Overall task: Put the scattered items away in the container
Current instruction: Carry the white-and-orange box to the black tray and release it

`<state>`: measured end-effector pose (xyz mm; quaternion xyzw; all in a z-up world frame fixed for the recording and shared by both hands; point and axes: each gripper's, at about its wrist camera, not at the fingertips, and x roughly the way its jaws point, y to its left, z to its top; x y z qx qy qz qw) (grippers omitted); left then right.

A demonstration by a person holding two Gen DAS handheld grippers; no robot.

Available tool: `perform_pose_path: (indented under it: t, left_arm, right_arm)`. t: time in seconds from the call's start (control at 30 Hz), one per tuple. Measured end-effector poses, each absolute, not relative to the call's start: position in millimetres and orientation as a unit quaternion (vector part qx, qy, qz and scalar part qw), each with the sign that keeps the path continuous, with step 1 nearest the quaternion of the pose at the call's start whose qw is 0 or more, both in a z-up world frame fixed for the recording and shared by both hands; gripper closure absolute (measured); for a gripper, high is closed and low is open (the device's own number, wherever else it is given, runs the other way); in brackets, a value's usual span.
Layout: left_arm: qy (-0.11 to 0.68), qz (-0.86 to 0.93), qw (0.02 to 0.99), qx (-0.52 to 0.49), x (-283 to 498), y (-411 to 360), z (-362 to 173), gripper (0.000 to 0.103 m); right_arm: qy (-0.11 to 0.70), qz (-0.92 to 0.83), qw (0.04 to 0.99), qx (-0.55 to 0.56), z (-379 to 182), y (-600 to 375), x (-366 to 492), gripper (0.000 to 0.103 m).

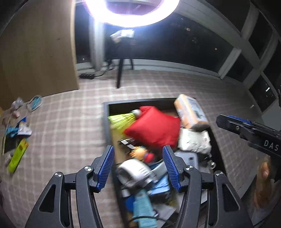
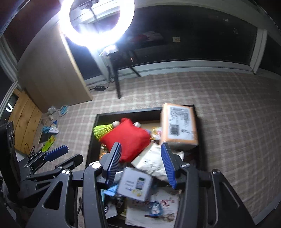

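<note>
A dark open box (image 1: 105,112) (image 2: 93,133) stands on the checked carpet, packed with items: a red pouch (image 1: 154,129) (image 2: 130,138), a yellow-green shuttlecock (image 1: 121,118) (image 2: 102,131), an orange parcel (image 1: 190,110) (image 2: 179,122), a white mailer bag (image 1: 195,140) (image 2: 152,161) and several more. My left gripper (image 1: 138,166) is open and empty above the box's near part. My right gripper (image 2: 142,163) is open and empty above the box; it also shows in the left wrist view (image 1: 233,122). The left gripper shows at the left of the right wrist view (image 2: 56,154).
Scattered items lie on the carpet at the far left: a green packet (image 1: 17,156) (image 2: 49,142), blue and white wrappers (image 1: 19,128) (image 2: 51,128) and a clear round thing (image 1: 34,103) (image 2: 63,109). A wooden cabinet (image 1: 38,50), a ring light (image 1: 130,12) on a tripod (image 1: 120,73), windows behind.
</note>
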<state>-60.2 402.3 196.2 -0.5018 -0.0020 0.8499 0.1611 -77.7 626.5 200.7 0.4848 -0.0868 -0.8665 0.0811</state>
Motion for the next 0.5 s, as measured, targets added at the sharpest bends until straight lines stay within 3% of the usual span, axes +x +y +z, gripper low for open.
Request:
perform_pose_path:
  t: [0.5]
  left_arm:
    - [-0.003,0.857,0.081,-0.508,-55.2,211.2,193.3,0.047]
  right_arm:
    - [-0.095,-0.862,0.135,0.478,203.1,500.1,-54.8,0.056]
